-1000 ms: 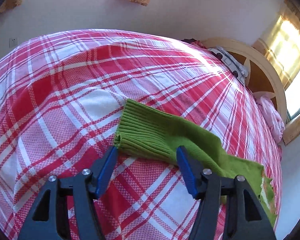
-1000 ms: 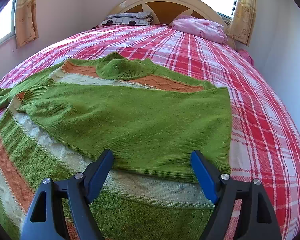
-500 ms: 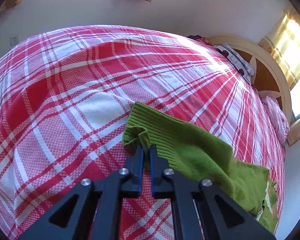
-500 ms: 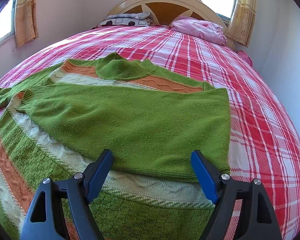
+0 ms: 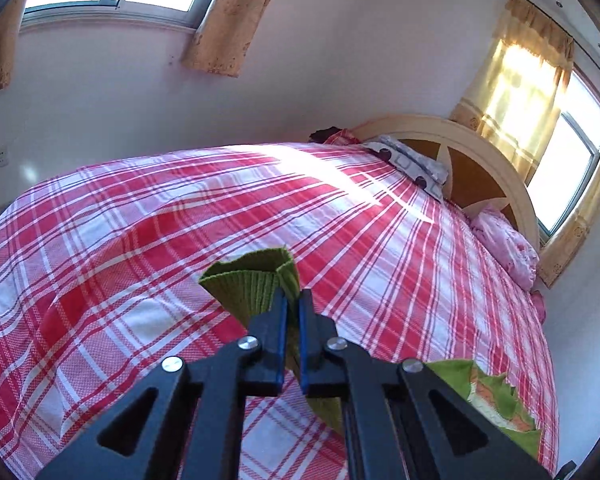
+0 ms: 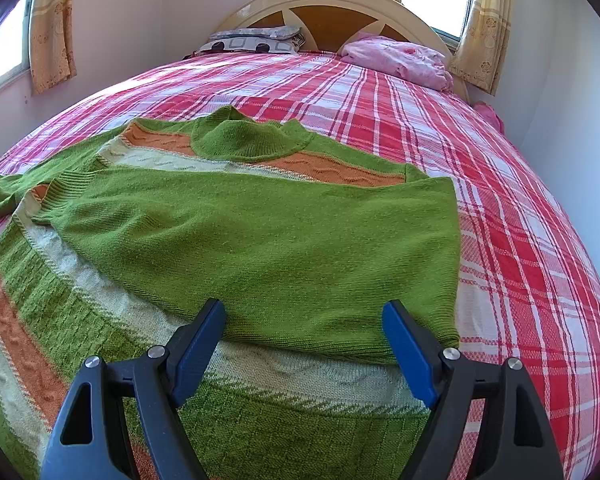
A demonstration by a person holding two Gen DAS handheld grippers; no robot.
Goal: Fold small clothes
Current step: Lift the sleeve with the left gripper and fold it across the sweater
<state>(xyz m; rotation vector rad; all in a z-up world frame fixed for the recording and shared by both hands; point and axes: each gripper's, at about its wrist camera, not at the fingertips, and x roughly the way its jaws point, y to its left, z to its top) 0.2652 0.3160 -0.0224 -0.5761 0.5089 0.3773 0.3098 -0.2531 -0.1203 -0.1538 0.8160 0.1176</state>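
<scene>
green knitted sweater [image 6: 260, 248] with orange and cream stripes lay flat on the red plaid bed [image 6: 520, 216]; my left claw [image 5: 293, 300] clenched its ribbed sleeve cuff [image 5: 256, 280], lifted leftward of the body; right claw [image 6: 304, 320] hung released over the folded sleeve.

— How many things can you count?
— One sweater [image 6: 260, 248], green with orange and cream stripes. One bed [image 6: 500, 208] in red plaid. Two pillows: one grey patterned [image 6: 256, 42], one pink [image 6: 400, 58]. My two claws: left [image 5: 293, 300], right [image 6: 304, 320].
</scene>
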